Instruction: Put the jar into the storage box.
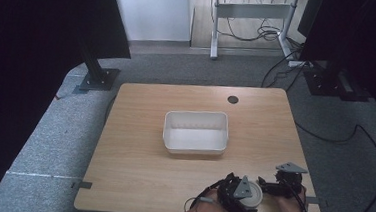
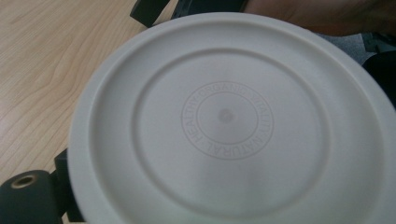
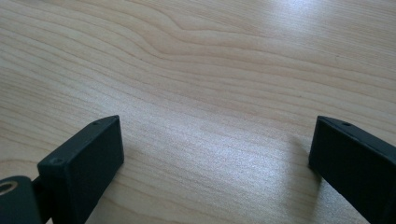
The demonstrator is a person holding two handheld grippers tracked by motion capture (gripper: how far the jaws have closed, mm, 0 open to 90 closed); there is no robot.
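A white round plate (image 1: 256,193) sat at the near edge of the wooden table (image 1: 137,157), right of centre. The left gripper (image 1: 237,195) lay against it, the plate's underside facing its camera; whether its jaws gripped the plate could not be told. The right gripper (image 3: 215,163), just right of the plate, had its jaws spread wide over bare wood, holding nothing. A white rectangular tub (image 1: 195,132) stood mid-table, well apart.
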